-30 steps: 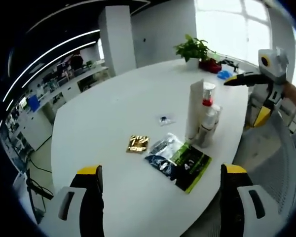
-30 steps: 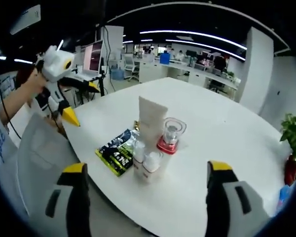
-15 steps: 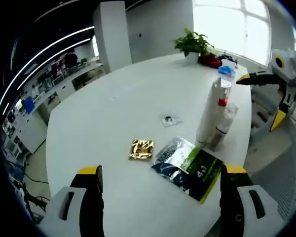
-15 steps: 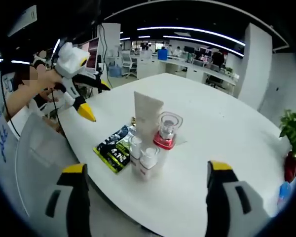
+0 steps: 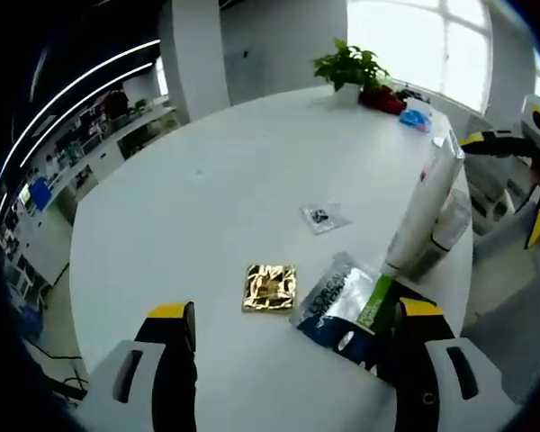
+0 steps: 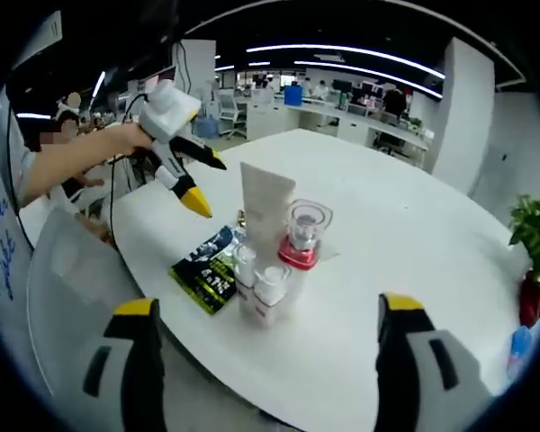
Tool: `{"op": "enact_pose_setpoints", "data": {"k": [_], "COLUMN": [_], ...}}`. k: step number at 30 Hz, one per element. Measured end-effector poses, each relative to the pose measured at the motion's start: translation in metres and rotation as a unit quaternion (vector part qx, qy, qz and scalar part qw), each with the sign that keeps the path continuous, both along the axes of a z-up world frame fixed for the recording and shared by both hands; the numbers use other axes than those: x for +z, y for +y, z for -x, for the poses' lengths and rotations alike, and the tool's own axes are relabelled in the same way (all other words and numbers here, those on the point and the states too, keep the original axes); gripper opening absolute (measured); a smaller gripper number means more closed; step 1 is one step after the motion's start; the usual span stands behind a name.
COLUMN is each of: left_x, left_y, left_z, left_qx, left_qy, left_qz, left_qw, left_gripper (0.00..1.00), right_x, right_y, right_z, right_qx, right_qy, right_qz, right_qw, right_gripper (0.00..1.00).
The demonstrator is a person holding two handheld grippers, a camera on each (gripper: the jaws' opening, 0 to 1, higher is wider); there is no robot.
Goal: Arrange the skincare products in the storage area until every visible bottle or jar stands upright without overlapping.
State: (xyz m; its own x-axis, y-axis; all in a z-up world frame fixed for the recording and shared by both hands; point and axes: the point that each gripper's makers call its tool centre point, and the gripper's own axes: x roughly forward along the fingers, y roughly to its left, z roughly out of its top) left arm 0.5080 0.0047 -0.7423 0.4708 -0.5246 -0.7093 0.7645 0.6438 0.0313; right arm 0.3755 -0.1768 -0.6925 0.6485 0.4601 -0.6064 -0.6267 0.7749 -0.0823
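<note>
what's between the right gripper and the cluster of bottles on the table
Nothing visible. In the right gripper view the open right gripper faces the small white bottles across bare white table. The left gripper hovers off to one side, beyond the sachet.

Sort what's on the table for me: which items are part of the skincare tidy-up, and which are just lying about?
Job:
white tube
red-collared clear-capped bottle
two small white bottles

Lying about:
gold foil sachet
dark sachets
small clear packet
potted plant
</note>
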Motion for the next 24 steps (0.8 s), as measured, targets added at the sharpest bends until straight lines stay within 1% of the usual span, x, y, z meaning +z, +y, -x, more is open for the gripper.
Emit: {"op": "enact_pose_setpoints", "data": {"k": [2,5,8,10,14,16,19,21,24], "left_x": [-0.003,-0.010,-0.013,-0.019,-0.030,-0.033,-0.038,-0.040,-0.047], "left_y": [-0.002,-0.003,-0.003,-0.004,-0.003,-0.004,-0.005,-0.006,-0.007], "left_z": [-0.006,-0.014,-0.019,-0.024,-0.029,-0.032,-0.034,-0.035,-0.036], "left_qx": [0.000,0.001,0.002,0.002,-0.002,-0.001,0.002,0.001,-0.003], "left_qy": [0.003,0.010,0.012,0.017,0.023,0.024,0.034,0.039,0.044], "left_qz": [-0.001,-0.005,-0.007,-0.013,-0.033,-0.035,-0.036,-0.039,-0.052], "left_qw": [1.0000,0.9999,0.9999,0.9998,0.9992,0.9991,0.9988,0.9985,0.9977], "left_gripper": [0.86,0.83,0.78,0.76,0.74,0.71,0.66,0.65,0.64], "right_x": [-0.002,-0.002,-0.001,0.001,0.001,0.001,-0.001,-0.003,-0.003], "right_y": [0.000,-0.001,-0.001,-0.002,-0.006,-0.007,-0.008,-0.008,-0.009], "right_z": [0.000,-0.001,-0.001,-0.002,-0.003,-0.003,-0.003,-0.003,-0.003], "right_qx": [-0.003,-0.005,-0.010,-0.013,-0.021,-0.024,-0.027,-0.029,-0.035], "right_qy": [0.006,0.005,0.005,0.004,0.003,0.005,0.010,0.013,0.014], "right_qz": [0.003,0.003,-0.002,-0.004,0.002,0.001,0.004,0.005,0.001], "right_qw": [1.0000,1.0000,0.9999,0.9999,0.9998,0.9997,0.9996,0.9995,0.9993], "right_gripper": [1.00,1.00,1.00,1.00,1.00,1.00,1.00,1.00,1.00]}}
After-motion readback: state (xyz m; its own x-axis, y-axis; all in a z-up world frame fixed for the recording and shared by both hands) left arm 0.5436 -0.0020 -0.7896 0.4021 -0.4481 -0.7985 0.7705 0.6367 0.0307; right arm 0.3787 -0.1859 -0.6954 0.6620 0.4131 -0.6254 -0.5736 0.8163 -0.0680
